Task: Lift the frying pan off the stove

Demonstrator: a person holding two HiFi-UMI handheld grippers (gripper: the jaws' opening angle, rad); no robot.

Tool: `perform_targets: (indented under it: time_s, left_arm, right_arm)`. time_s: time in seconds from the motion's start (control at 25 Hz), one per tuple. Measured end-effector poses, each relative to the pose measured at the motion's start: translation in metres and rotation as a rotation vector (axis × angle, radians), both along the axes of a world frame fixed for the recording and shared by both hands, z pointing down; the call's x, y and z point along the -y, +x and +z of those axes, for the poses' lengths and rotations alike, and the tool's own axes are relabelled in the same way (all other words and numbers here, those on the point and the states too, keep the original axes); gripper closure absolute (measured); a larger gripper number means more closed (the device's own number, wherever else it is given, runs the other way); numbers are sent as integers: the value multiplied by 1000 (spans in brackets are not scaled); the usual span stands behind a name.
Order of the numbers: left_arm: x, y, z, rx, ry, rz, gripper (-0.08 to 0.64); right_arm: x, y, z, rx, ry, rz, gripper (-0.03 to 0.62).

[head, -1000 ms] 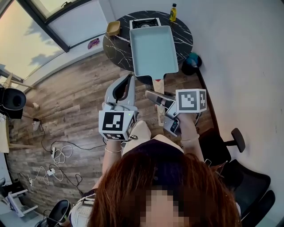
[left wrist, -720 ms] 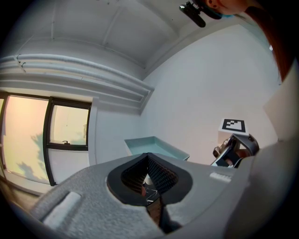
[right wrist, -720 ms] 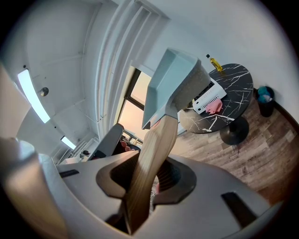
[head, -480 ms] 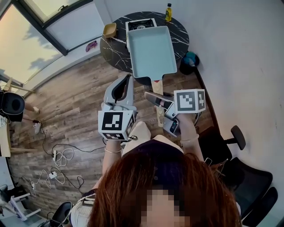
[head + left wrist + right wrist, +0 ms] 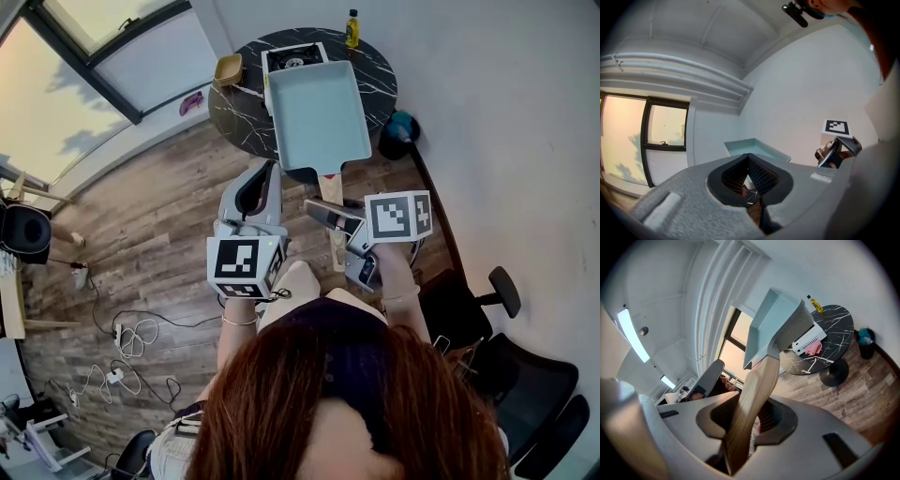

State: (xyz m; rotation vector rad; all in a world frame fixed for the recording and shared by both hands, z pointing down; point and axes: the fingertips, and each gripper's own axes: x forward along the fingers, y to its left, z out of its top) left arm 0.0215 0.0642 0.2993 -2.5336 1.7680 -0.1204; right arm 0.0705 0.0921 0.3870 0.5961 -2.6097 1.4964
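Clear of the far stove (image 5: 292, 58), the frying pan (image 5: 319, 112) hangs unmoved. The right gripper (image 5: 743, 420) clamps its handle (image 5: 754, 380), jaws just eased slightly; the left gripper (image 5: 270, 173) is closed, empty.

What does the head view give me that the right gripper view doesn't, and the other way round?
Head view only: the bowl on the table and cables on the floor. Right gripper view only: the right gripper clamped on the handle, plus ceiling lights. Both: the pan, the table and the bottle.
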Motion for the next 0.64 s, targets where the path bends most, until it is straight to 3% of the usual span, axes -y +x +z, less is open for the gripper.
perform_targets:
  time_s: [0.64]
  left_arm:
    - [25, -3, 5, 3, -11, 20, 548]
  right_arm:
    - [25, -4, 9, -10, -21, 23, 488]
